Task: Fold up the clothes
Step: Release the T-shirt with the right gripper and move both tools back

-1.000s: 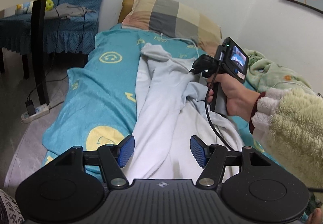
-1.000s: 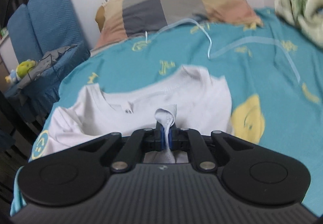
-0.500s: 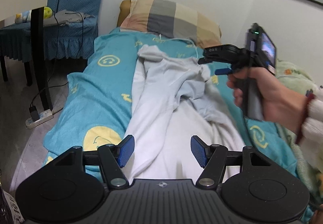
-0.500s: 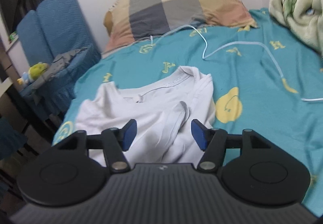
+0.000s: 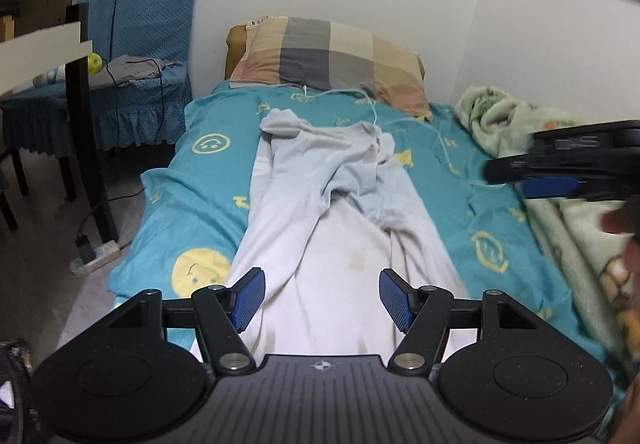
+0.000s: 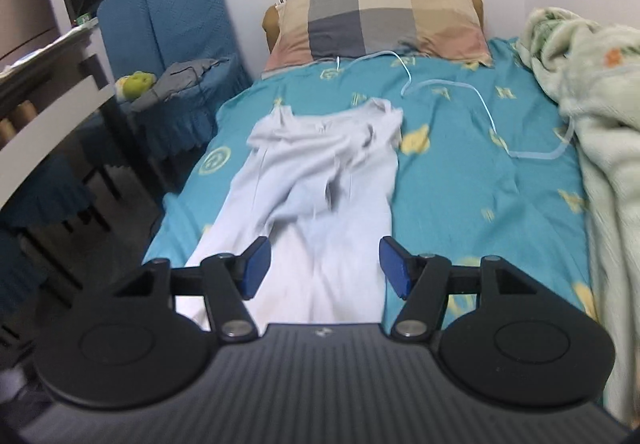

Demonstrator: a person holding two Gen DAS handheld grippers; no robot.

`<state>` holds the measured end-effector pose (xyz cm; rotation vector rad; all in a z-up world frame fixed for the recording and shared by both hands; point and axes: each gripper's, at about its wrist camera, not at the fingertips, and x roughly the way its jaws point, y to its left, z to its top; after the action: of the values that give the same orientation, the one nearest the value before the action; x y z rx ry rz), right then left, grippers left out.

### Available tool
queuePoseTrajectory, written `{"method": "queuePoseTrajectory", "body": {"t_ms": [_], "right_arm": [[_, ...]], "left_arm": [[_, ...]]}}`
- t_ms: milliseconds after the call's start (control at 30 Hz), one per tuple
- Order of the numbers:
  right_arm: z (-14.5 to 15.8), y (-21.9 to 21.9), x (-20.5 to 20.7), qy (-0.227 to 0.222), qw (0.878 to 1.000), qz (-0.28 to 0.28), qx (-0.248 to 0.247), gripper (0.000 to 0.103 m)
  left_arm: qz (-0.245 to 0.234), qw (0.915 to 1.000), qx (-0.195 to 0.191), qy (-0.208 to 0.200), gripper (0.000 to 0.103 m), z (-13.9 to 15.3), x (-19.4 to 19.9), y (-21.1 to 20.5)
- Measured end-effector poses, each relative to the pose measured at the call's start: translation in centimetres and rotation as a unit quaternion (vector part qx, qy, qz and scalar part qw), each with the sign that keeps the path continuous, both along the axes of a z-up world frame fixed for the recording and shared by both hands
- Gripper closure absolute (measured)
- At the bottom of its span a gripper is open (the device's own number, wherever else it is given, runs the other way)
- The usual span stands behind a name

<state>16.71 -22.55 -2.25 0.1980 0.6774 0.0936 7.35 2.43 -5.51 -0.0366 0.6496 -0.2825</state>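
Teal bed [image 5: 192,200], one white shirt [image 5: 320,228], one pillow [image 5: 332,56], one blanket [image 6: 592,92]

The white T-shirt [image 5: 320,228] lies lengthwise down the middle of my bed [image 5: 192,204], collar end far, toward the pillow, hem end near me. Both long sides are folded inward, so it makes a narrow strip. The far part is rumpled, with a sleeve bunched at the far left corner and loose folds on the right. The near part lies smoother.
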Motion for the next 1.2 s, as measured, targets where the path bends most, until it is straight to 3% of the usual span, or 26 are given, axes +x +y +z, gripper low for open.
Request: {"method": "queuePoseTrajectory", "body": {"t_ms": [167,267,400,567,667,800,1000,1200], "right_arm": [[-0.7,-1.1,-3.6,0.000,1.000,-0.010,0.008,0.041],[-1.4,-1.0,-3.5,-0.002,1.000,-0.013,-0.012,0.041],[-2.8,-0.8,-2.9,0.001,1.000,0.007,-0.021,0.041],[-4.3,-1.2,-2.3,-0.017,0.999,0.021,-0.035,0.041],[-4.4,-2.9,-2.3,-0.024,0.999,0.025,0.007,0.041],[-4.3,-3.1,-1.9,-0.026,0.998,0.062,-0.002,0.041],[-4.3,-2.1,-1.1,-0.018,0.992,0.125,-0.001,0.041],[-4.9,-2.3,0.1,-0.002,0.990,0.136,0.025,0.041]], "left_arm": [[0.020,0.9997,0.011,0.005,0.035,-0.7,-2.1,1.0],[0.049,0.9983,0.030,0.010,0.035,-1.3,-2.2,1.7],[0.075,0.9969,0.013,0.023,0.035,-1.4,-1.8,2.9],[0.068,0.9959,0.037,0.046,0.035,-2.0,-0.7,2.4],[0.067,0.9938,0.053,0.071,0.035,-2.4,0.1,1.8],[0.059,0.9910,0.080,0.089,0.035,-2.6,0.6,1.0],[0.077,0.9828,0.108,0.129,0.035,-2.7,1.0,1.8],[0.075,0.9738,0.127,0.173,0.035,-3.1,1.6,3.3]]}}
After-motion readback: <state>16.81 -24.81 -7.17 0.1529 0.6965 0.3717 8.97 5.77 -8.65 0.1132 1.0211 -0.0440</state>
